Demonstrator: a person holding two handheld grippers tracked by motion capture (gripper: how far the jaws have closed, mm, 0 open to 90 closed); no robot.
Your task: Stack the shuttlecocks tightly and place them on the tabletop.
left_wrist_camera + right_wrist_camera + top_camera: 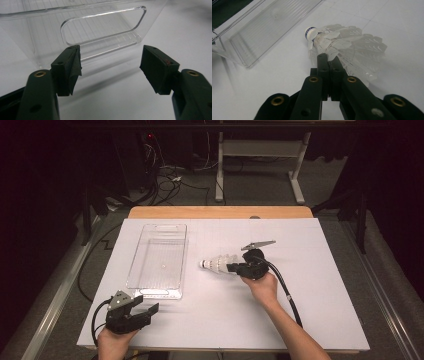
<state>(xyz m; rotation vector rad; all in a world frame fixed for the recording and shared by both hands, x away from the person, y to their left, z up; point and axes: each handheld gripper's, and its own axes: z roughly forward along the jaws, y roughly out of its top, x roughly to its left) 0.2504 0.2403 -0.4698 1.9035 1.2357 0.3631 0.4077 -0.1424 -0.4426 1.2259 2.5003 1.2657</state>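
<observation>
Looking down from the high view, a white sheet covers the table (310,320), and near its middle the right gripper (234,268) grips the feathered skirt of a white shuttlecock (216,264), whose cork end points toward the left edge. A clear plastic bin (159,260) lies lengthwise just beside it on that side, apart from the shuttlecock, running from the far part of the sheet toward the near edge. Close to the near left corner, the left gripper (145,310) hovers with its jaws spread and nothing between them (it sits just short of the bin's near end). From the left gripper view, the two black jaws stand wide apart, framing the bin's end wall with its cut-out handle (103,26). From the right gripper view, the jaws are clamped tight on the shuttlecock's feathers (352,50), the cork tip (310,32) pointing away toward the bin (269,27).
</observation>
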